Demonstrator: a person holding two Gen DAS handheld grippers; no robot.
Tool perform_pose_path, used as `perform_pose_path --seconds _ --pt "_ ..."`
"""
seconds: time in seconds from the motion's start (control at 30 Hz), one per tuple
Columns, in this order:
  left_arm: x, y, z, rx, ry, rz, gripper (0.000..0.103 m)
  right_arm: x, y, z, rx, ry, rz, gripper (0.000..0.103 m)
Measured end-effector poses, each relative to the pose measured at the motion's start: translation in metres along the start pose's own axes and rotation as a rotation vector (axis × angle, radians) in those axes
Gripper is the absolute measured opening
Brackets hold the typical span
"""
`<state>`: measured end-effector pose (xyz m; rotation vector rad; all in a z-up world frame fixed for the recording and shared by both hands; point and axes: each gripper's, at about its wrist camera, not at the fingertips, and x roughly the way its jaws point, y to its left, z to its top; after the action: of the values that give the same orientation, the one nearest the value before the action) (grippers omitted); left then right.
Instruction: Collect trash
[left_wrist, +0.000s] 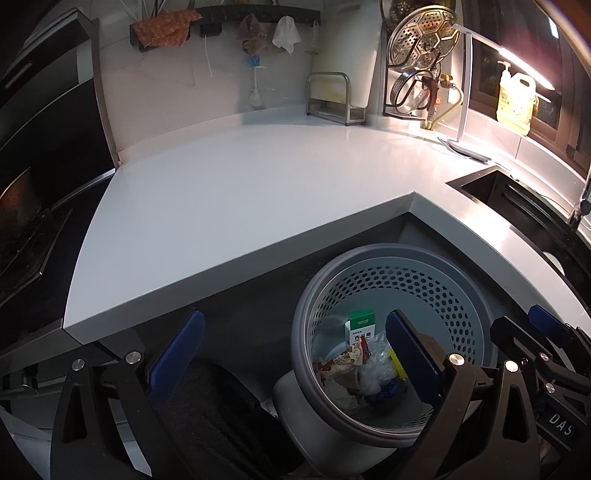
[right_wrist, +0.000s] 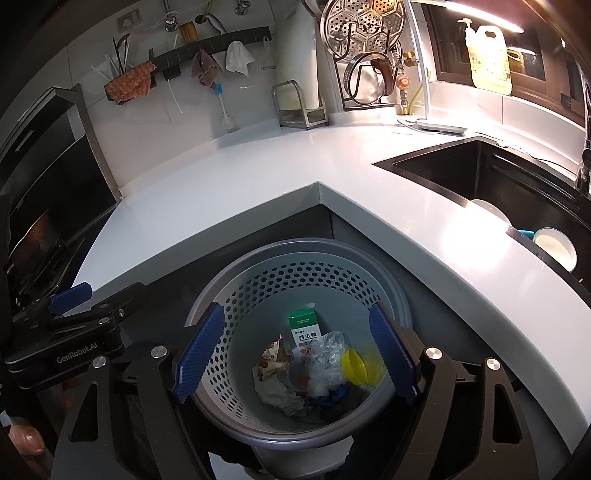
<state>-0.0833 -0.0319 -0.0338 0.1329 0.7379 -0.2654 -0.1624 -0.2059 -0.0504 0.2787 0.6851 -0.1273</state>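
Kitchen bench (right_wrist: 258, 177) looks bare; trash sits in the bin (right_wrist: 295, 439). I hold both claws, left (left_wrist: 291, 354) and right (right_wrist: 295, 354), wide, empty; collecting seems finished.

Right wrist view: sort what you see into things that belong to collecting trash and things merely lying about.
Job:
bin
green-and-white carton
yellow cap
clear plastic wrap
snack wrapper
right gripper, open above the bin
left gripper, open

Lying about:
orange cloth
steamer rack
detergent jug
bowl in the sink
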Motion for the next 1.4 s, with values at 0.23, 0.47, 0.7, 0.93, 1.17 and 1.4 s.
perform_pose_path --seconds 0.23,0.47,0.7,0.93,1.17,1.4 --pt "0.0004 0.0042 -0.0006 -0.017 0.004 0.007 0.097 -0.0011 0.0035 0.0 -0.008 -0.004 -0.016 0.077" --pt "0.002 0.0051 -0.001 -0.013 0.006 0.014 0.097 -0.0008 0.0047 -0.0001 -0.012 -0.002 -0.017 0.077" --pt "0.0026 0.006 -0.0022 -0.014 0.009 0.02 0.097 -0.0002 0.0052 -0.0004 -0.01 0.0 -0.015 0.077" --pt "0.0035 0.0035 -0.0036 -0.007 0.014 0.018 0.097 0.0016 0.0058 -0.0007 -0.01 0.006 -0.014 0.077" --pt "0.0044 0.001 -0.0046 -0.002 0.017 0.018 0.097 0.003 0.0057 -0.0011 -0.01 0.007 -0.012 0.077" --pt "0.005 -0.001 -0.0047 -0.002 0.017 0.014 0.097 0.0048 0.0054 -0.0011 -0.008 0.01 -0.01 0.077"
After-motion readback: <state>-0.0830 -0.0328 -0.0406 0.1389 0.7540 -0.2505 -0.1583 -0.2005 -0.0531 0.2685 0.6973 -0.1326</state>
